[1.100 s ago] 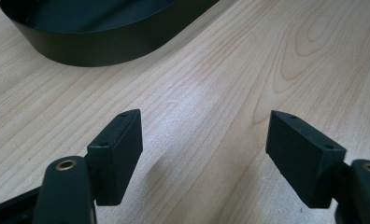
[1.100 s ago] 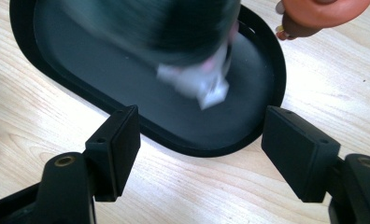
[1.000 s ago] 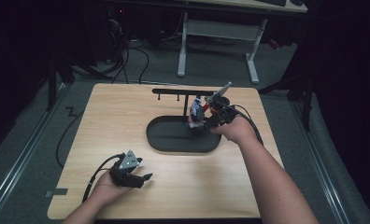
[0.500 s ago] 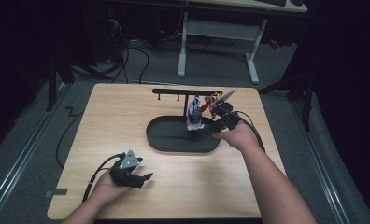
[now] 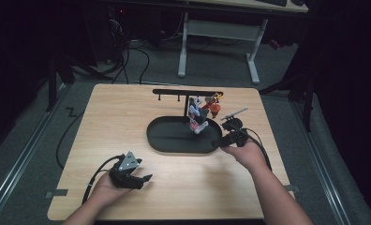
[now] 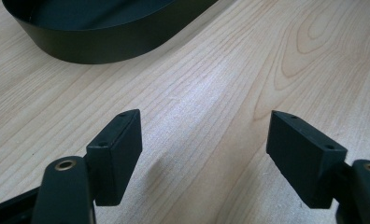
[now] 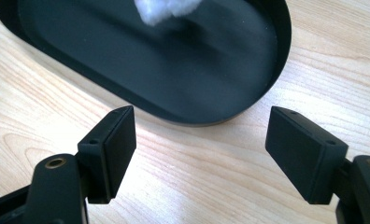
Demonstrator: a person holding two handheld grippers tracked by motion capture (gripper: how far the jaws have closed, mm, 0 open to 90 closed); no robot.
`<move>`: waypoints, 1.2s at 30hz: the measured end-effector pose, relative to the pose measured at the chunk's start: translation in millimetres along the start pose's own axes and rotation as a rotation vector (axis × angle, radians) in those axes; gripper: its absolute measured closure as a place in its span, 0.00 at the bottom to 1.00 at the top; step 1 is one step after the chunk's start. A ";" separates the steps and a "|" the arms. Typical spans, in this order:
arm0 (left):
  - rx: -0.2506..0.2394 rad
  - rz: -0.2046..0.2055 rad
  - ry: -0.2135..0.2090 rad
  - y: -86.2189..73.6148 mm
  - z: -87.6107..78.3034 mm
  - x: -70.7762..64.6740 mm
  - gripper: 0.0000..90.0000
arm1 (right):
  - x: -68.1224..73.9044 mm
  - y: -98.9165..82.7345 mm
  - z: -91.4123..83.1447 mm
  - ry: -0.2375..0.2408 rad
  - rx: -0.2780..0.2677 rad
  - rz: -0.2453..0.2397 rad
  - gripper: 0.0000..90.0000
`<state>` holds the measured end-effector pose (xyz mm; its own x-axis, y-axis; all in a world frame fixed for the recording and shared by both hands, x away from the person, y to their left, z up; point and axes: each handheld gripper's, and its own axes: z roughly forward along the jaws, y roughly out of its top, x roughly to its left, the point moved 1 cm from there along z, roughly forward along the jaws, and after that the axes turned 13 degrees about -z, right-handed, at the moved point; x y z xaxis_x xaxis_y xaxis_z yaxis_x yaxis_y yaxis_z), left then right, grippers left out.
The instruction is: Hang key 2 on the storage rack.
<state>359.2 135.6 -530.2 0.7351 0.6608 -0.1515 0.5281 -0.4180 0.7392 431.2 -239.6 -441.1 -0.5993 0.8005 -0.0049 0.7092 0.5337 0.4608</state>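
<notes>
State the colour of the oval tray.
Black; the oval tray shows best in the right gripper view.

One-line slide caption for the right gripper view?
Right gripper, fingers wide apart and empty, hovers over the wooden table beside the black oval tray.

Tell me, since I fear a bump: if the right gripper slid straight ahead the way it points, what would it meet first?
Most likely the near wall of the black tray, which lies just beyond the open right gripper across bare table. Depth is hard to judge.

A dim room: grey floor [image 5: 29, 126], white-legged desk [image 5: 218, 33] behind the wooden table [image 5: 118, 117].
</notes>
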 end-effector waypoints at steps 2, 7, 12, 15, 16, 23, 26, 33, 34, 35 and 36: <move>0.003 -0.004 0.007 -0.1 0.3 0.4 0.30 | 1.5 -12.7 -0.3 -0.016 -0.054 -0.003 0.27; 0.001 -0.012 0.008 -0.1 0.1 0.3 0.30 | 7.1 -53.6 1.2 -0.048 -0.223 0.015 0.26; 0.003 -0.031 0.025 -1.6 -0.1 0.4 0.30 | 13.1 -99.6 6.6 -0.110 -0.333 0.018 0.22; -0.008 -0.068 0.032 -3.2 -1.3 2.0 0.30 | 18.1 -124.4 5.0 -0.092 -0.444 0.068 0.18; -0.007 -0.077 0.037 -3.7 -1.6 2.3 0.30 | 21.0 -134.4 4.0 -0.113 -0.483 0.069 0.19; -0.060 -0.115 0.063 -1.2 -4.0 1.8 0.30 | 23.6 -160.5 -7.4 -0.246 -0.563 0.005 0.20; -0.070 -0.153 0.036 1.4 -1.4 1.6 0.29 | 21.3 -160.5 1.2 -0.212 -0.538 -0.004 0.19; -0.061 -0.106 0.016 5.8 4.4 -6.5 0.29 | 24.6 -166.7 6.1 -0.190 -0.511 -0.003 0.19; -0.062 -0.100 0.015 6.1 4.4 -6.6 0.29 | 24.4 -167.2 6.0 -0.194 -0.512 0.004 0.19; -0.061 -0.095 0.014 6.5 4.2 -6.5 0.29 | 23.9 -167.8 5.9 -0.199 -0.510 0.011 0.19; -0.063 -0.089 0.017 6.7 3.7 -6.2 0.29 | 23.2 -168.2 6.4 -0.205 -0.509 0.020 0.19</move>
<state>359.7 126.4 -526.7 0.6791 0.7041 -0.2076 0.5626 -0.3175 0.7634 300.4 -309.1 -524.4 -0.4666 0.8732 -0.1408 0.4202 0.3589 0.8334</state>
